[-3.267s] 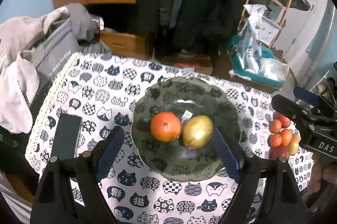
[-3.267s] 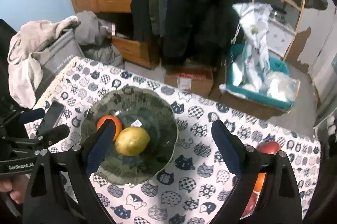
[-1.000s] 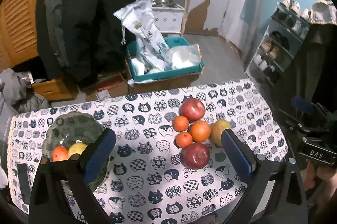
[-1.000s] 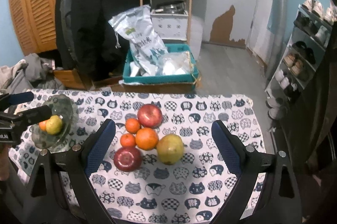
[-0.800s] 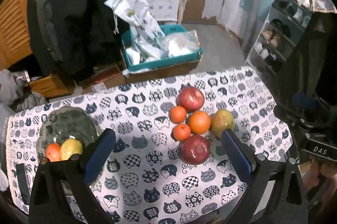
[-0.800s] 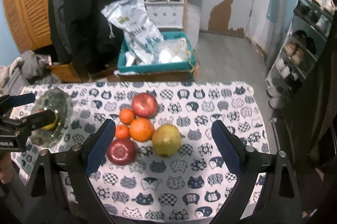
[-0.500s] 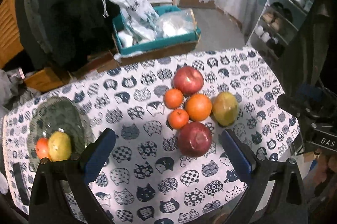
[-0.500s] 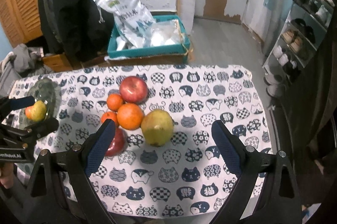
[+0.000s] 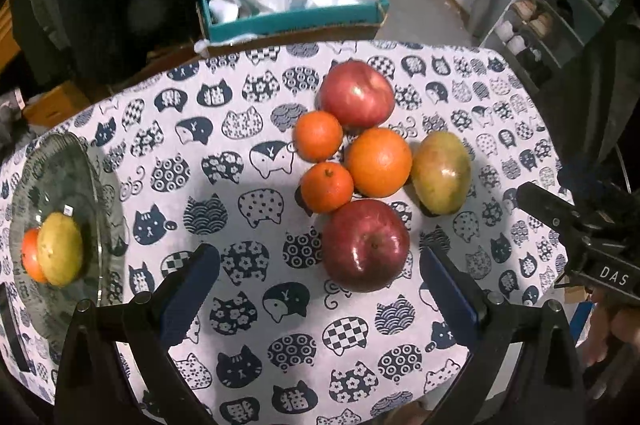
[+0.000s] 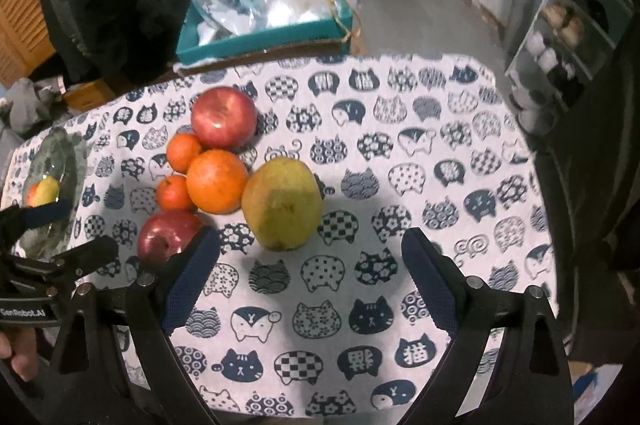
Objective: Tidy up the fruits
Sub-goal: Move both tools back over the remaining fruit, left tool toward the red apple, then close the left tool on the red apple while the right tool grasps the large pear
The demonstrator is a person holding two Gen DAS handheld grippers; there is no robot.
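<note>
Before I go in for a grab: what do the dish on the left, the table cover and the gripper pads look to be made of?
Dish: likely clear greenish glass, glossy; the cat print shows through its rim. Table cover: matte printed fabric by the look, lying flat with no glare. Left gripper pads: dark blue, finely textured, probably rubber or foam; right gripper pads look alike.

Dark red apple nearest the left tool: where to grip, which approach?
Grip the dark red apple across its widest middle, coming down from above. Its stem dimple faces up, so it sits upright and round. Put the left tool's pads on its two open sides; the small mandarin and the big orange crowd its far side. Both pads are already spread wider than the apple.
</note>
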